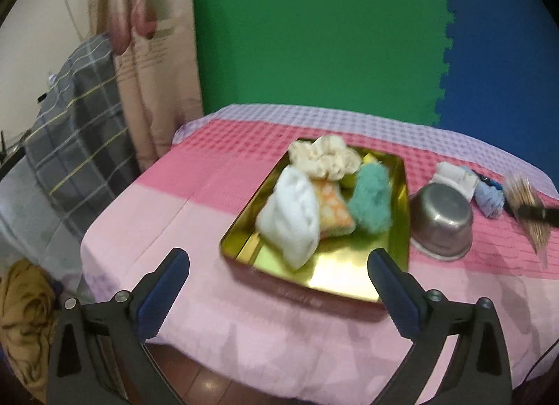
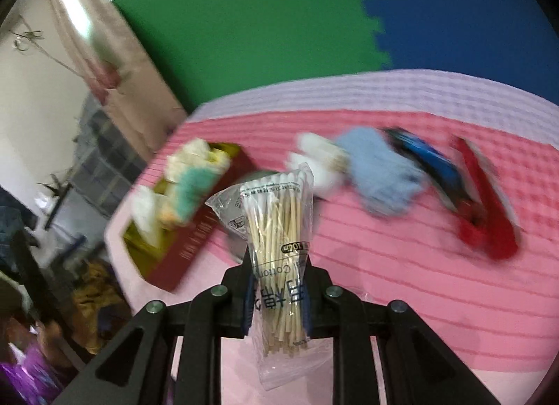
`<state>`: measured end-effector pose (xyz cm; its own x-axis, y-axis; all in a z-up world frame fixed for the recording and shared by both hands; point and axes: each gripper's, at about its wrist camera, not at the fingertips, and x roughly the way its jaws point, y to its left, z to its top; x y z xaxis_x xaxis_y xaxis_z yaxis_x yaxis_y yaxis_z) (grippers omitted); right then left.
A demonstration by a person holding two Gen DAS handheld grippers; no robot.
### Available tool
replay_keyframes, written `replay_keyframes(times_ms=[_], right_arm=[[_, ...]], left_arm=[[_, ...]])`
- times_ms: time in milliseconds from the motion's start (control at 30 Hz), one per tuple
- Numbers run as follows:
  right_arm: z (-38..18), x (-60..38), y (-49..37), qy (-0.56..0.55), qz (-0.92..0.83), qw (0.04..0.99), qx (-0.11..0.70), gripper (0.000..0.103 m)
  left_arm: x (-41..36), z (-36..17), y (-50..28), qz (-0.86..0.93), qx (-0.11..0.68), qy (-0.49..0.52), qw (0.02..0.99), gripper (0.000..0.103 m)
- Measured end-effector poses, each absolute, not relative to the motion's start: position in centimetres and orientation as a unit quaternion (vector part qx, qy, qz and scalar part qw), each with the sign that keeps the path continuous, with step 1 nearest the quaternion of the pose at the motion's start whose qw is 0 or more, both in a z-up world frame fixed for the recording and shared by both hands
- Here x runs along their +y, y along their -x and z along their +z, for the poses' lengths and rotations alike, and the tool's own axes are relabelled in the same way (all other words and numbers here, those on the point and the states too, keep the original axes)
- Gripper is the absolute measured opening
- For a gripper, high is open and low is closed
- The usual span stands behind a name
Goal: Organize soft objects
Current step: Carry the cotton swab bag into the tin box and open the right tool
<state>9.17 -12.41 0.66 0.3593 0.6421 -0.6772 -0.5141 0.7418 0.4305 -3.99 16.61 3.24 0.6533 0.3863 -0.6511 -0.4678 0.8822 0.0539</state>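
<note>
A gold tray (image 1: 349, 279) with dark red walls (image 2: 185, 247) holds a white cloth (image 1: 293, 216), an orange patterned piece (image 1: 333, 211), a teal fluffy cloth (image 1: 370, 199) and a cream cloth (image 1: 325, 157). My left gripper (image 1: 278, 260) stands wide open over the tray's near end, with nothing between its fingers. My right gripper (image 2: 278, 265) is shut on a clear bag of cotton swabs (image 2: 279, 230), held above the pink tablecloth. A light blue fluffy cloth (image 2: 380, 174) and a white folded piece (image 2: 314, 157) lie on the cloth to the tray's right.
An upturned steel bowl (image 1: 442, 221) sits just right of the tray. A blue object (image 2: 426, 160) and a red one (image 2: 485, 209) lie at the far right, blurred. The table's left edge (image 1: 104, 216) drops to a plaid cloth (image 1: 77, 146) and a curtain (image 1: 153, 90). Green and blue foam mats stand behind.
</note>
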Motion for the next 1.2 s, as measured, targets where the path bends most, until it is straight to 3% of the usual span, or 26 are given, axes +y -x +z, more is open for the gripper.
replay_keyframes(times_ms=[200,533,900,1200], right_arm=[[2.3,-3.2,-9.5,-0.067,0.407,0.794,0.446,0.02],[-0.6,9.2,-10.1,-0.042,0.416,0.773,0.477,0.02],[-4.2,11.1,-10.0,-0.056,0.375,0.771,0.511,0.02],[-4.1,12.2,-8.8,-0.038,0.374,0.78,0.5,0.023]], left_arm=[[18.5,1.9,4.8,0.261,0.356,0.085,0.893,0.102],[19.7,2.2,5.0,0.265,0.353,0.091,0.893,0.102],[21.1,1.6,4.4,0.261,0.382,0.107,0.88,0.102],[21.3,1.2,4.4,0.257,0.393,0.116,0.875,0.102]])
